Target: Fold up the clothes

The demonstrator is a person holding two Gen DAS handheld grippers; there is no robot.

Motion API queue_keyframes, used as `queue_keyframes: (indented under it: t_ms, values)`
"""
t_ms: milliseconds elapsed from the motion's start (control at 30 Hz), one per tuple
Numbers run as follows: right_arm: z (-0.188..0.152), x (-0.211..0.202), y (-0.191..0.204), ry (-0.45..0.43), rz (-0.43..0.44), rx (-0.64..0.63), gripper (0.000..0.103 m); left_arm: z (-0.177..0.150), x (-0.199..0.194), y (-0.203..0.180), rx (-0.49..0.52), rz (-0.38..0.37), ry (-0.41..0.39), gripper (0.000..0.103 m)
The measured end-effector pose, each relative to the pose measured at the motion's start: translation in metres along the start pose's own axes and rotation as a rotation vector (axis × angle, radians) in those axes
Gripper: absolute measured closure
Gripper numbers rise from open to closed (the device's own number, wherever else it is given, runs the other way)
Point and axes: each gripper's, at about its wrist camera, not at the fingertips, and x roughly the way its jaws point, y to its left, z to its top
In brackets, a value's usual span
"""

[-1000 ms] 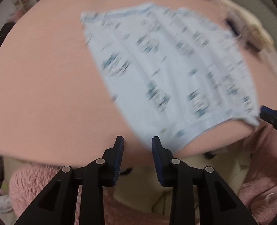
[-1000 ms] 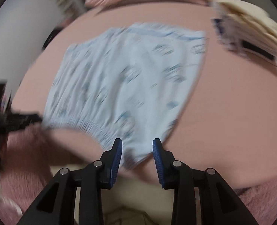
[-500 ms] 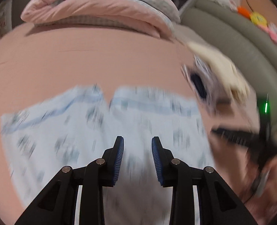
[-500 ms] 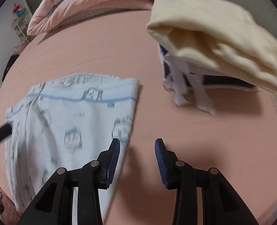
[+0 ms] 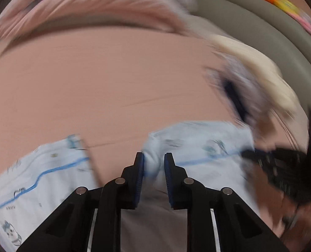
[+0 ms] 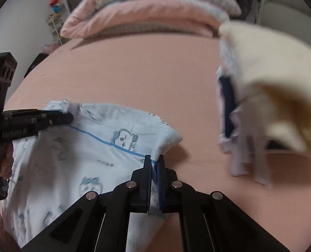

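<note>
Light blue printed shorts [image 6: 88,147] lie on the pink bed sheet [image 6: 144,84], with their hem raised. My right gripper [image 6: 154,160] is shut on the right corner of the hem. My left gripper [image 5: 154,159] has the hem's other corner [image 5: 153,157] between its fingers; the jaws stand a little apart around bunched cloth. It also shows at the left of the right wrist view [image 6: 67,117], pinching the cloth. The other leg [image 5: 39,178] lies flat at lower left in the left wrist view. The left wrist view is blurred.
A stack of folded clothes with a cream garment [image 6: 277,79] on top sits to the right on the bed. A rolled pink quilt [image 6: 147,10] lies at the far end. A grey sofa [image 5: 271,42] stands beyond the bed on the right.
Both grippers have moved forward to the shorts' far hem. The right gripper has shut on its corner, and the left has closed around the other corner. The hem has lifted.
</note>
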Motion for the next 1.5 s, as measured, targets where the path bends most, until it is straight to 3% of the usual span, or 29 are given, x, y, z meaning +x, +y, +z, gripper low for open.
queue_keyframes:
  t_ms: [100,167,233,300,400,467,567,700,800,967,1067,1100,1167,1200,1233,1267,1300,1333,1500]
  values:
    - [-0.009,-0.025,-0.002,0.015,0.007,0.011,0.101,-0.013,-0.008,-0.026,0.108,-0.085,0.044,0.086]
    - [-0.019,-0.020,-0.003,0.064,-0.029,-0.001,0.101,-0.020,-0.005,-0.025,0.127,-0.074,0.071,0.085]
    - [-0.025,0.000,-0.007,0.168,-0.045,0.034,0.100,-0.025,-0.005,-0.021,0.126,-0.063,0.078,0.085]
    - [-0.030,0.015,-0.014,0.242,-0.054,0.082,0.093,-0.023,-0.011,-0.012,0.092,-0.076,0.043,0.082]
    - [-0.028,0.015,-0.014,0.224,-0.105,0.069,0.080,-0.020,-0.021,0.001,0.039,-0.096,-0.009,0.076]
    - [-0.026,0.014,-0.012,0.195,-0.160,0.033,0.076,-0.015,-0.020,0.017,-0.047,-0.100,-0.035,0.075]
    - [-0.027,0.023,-0.011,0.207,-0.194,0.010,0.073,-0.009,-0.006,0.037,-0.127,-0.077,-0.003,0.075]
    - [-0.023,0.023,-0.011,0.154,-0.135,0.022,0.071,-0.010,0.014,0.005,0.057,-0.155,0.101,0.076]
    - [-0.020,0.029,-0.019,0.146,-0.070,0.082,0.071,-0.021,0.015,-0.013,0.181,-0.148,0.141,0.076]
    - [-0.022,0.038,-0.022,0.153,-0.067,0.120,0.069,-0.032,0.010,-0.017,0.280,-0.140,0.157,0.075]
    - [-0.023,0.041,-0.018,0.144,-0.082,0.102,0.060,-0.033,0.014,-0.017,0.405,-0.085,0.185,0.070]
    - [-0.024,0.043,-0.016,0.137,-0.076,0.098,0.051,-0.031,0.015,-0.016,0.443,-0.078,0.200,0.065]
    - [-0.024,0.047,-0.011,0.123,-0.069,0.089,0.044,-0.023,0.022,-0.019,0.477,-0.102,0.219,0.065]
    - [-0.023,0.048,-0.008,0.114,-0.073,0.077,0.045,-0.021,0.024,-0.023,0.503,-0.106,0.221,0.065]
    - [-0.023,0.049,-0.004,0.105,-0.071,0.062,0.056,-0.019,0.027,-0.026,0.530,-0.109,0.224,0.065]
    - [-0.022,0.049,-0.001,0.098,-0.058,0.051,0.065,-0.019,0.030,-0.030,0.561,-0.107,0.227,0.072]
    - [-0.022,0.047,0.001,0.092,-0.037,0.045,0.088,-0.018,0.032,-0.029,0.561,-0.095,0.223,0.088]
    - [-0.024,0.044,0.002,0.078,-0.023,0.042,0.094,-0.014,0.033,-0.023,0.524,-0.078,0.208,0.092]
    - [-0.026,0.033,-0.009,0.008,-0.008,0.084,0.097,0.005,0.037,0.011,0.339,0.009,0.135,0.095]
